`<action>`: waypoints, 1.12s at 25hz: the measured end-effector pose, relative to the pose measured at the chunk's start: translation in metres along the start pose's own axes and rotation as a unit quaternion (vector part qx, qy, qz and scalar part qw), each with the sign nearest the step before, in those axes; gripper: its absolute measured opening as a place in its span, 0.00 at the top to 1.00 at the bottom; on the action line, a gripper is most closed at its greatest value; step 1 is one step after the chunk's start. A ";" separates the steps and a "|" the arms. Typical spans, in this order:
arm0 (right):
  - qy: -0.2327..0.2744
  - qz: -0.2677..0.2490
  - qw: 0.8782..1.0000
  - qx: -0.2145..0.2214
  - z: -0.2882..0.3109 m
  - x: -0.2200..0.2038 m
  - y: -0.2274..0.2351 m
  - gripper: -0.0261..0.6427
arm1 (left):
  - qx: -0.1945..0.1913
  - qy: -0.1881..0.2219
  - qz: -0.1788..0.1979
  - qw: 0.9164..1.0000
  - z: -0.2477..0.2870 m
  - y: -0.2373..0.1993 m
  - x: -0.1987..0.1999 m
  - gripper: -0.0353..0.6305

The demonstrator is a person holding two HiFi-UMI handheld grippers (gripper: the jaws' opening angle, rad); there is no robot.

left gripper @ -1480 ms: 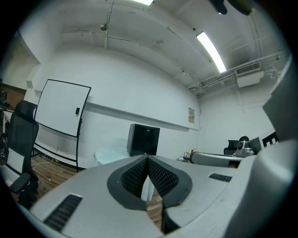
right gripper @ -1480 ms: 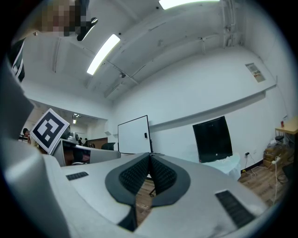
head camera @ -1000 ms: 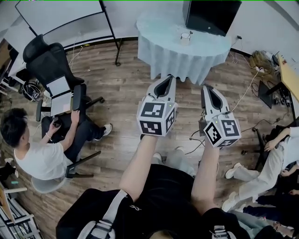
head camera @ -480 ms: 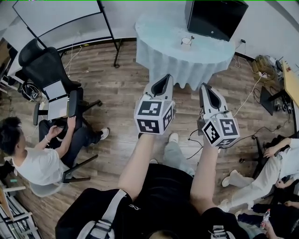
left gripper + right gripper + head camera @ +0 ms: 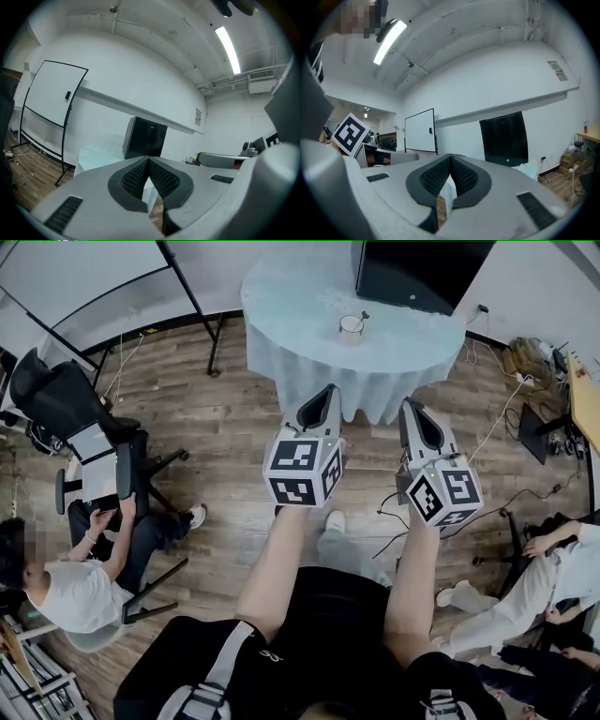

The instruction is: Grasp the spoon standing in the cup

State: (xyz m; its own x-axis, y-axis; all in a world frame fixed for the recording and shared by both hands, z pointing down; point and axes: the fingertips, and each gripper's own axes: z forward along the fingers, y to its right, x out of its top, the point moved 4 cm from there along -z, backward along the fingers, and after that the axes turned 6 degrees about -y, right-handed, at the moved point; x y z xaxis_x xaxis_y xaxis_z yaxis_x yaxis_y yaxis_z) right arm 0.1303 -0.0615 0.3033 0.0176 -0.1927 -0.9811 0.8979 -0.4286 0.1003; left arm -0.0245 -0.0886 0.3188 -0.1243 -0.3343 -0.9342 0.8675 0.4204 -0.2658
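Now nearer than a second ago, a round table (image 5: 281, 296) sits higher and larger in the head view: the person has walked toward it, carrying both grippers forward. The table remains well ahead of them, so the approach is likely unfinished.

The cup (image 5: 351, 326) stands toward the middle of the tabletop, near a black cabinet (image 5: 412, 273) at its far edge. The spoon (image 5: 360, 319) stands in the cup, leaning right.

The left gripper (image 5: 328, 390) and right gripper (image 5: 410, 407) both have jaws pressed together on nothing; whichever one takes the spoon must open first.

A pale cloth hangs from the table in soft folds. The cup looks small and clear, the spoon thin and dark. Grey plastic jaws carry black dimpled pads (image 5: 136, 178). The floor (image 5: 225, 456) is wood plank.
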 end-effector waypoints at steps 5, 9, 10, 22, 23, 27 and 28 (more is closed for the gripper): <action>0.010 0.000 1.000 -0.002 0.018 0.013 0.047 0.95 | 0.002 0.009 0.005 1.000 0.044 0.012 0.014 0.94; 0.018 0.002 1.000 0.012 0.037 0.024 0.073 0.95 | 0.014 0.022 0.011 1.000 0.070 0.013 0.031 0.94; 0.023 0.003 1.000 0.014 0.041 0.028 0.078 0.95 | 0.016 0.025 0.013 0.999 0.074 0.013 0.035 0.94; 0.051 -0.005 0.997 0.064 0.095 0.050 0.074 0.95 | 0.056 0.043 0.041 0.997 0.090 -0.017 0.064 0.94; 0.047 -0.006 0.997 0.064 0.101 0.048 0.075 0.95 | 0.056 0.041 0.038 0.997 0.095 -0.022 0.062 0.94; 0.037 -0.006 0.998 0.052 0.126 0.042 0.088 0.95 | 0.047 0.034 0.028 0.998 0.124 -0.039 0.060 0.94; 0.034 -0.004 0.998 0.047 0.131 0.041 0.093 0.95 | 0.044 0.031 0.024 0.998 0.132 -0.042 0.058 0.94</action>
State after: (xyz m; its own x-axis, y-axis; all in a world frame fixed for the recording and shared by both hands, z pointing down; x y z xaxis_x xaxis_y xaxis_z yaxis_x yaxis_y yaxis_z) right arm 0.1564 -0.2251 0.2941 0.0443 -0.1295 -0.9906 0.8525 -0.5121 0.1050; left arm -0.0044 -0.2367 0.3065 -0.1085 -0.2621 -0.9589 0.9114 0.3589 -0.2013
